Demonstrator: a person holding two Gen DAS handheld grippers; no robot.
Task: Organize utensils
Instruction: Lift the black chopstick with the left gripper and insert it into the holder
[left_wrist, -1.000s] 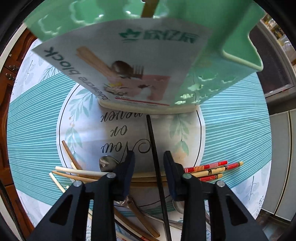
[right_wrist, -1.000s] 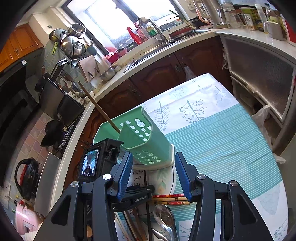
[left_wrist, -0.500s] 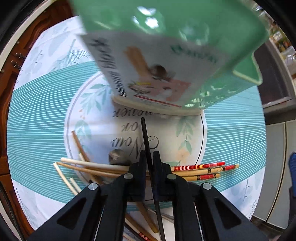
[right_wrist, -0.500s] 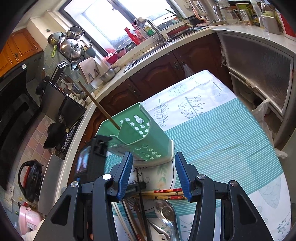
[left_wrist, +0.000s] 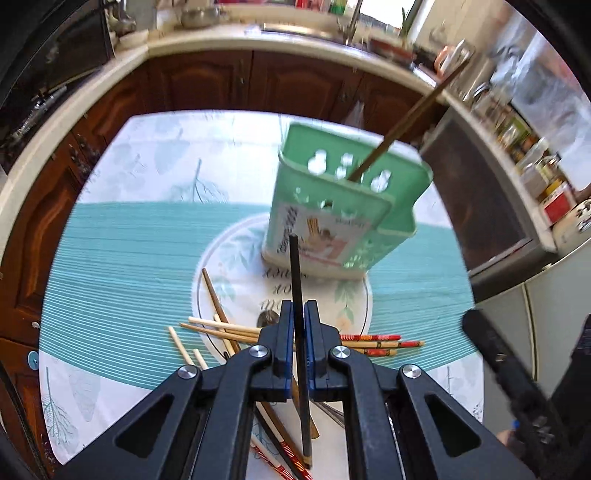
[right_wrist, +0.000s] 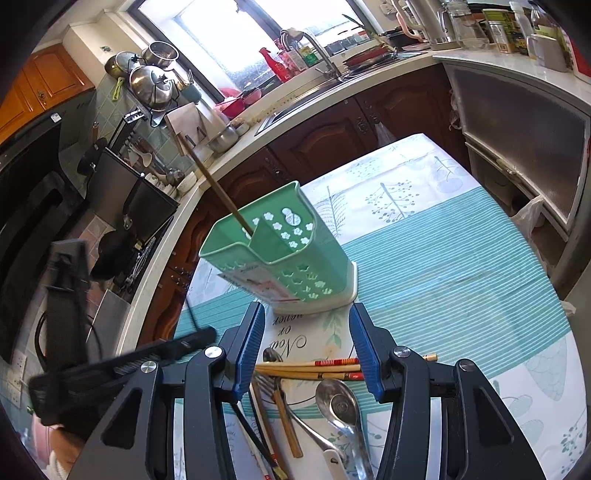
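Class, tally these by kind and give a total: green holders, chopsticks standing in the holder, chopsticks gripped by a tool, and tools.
Green holders: 1, the holder
Chopsticks standing in it: 1, the brown chopstick
Chopsticks gripped: 1, the black chopstick
Tools: 2, the left tool, shut on the black chopstick, and the right tool, open
Total: 5

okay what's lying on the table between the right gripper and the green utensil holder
In the right wrist view, between the right gripper and the green utensil holder, only bare printed placemat shows; the chopsticks lie nearer.
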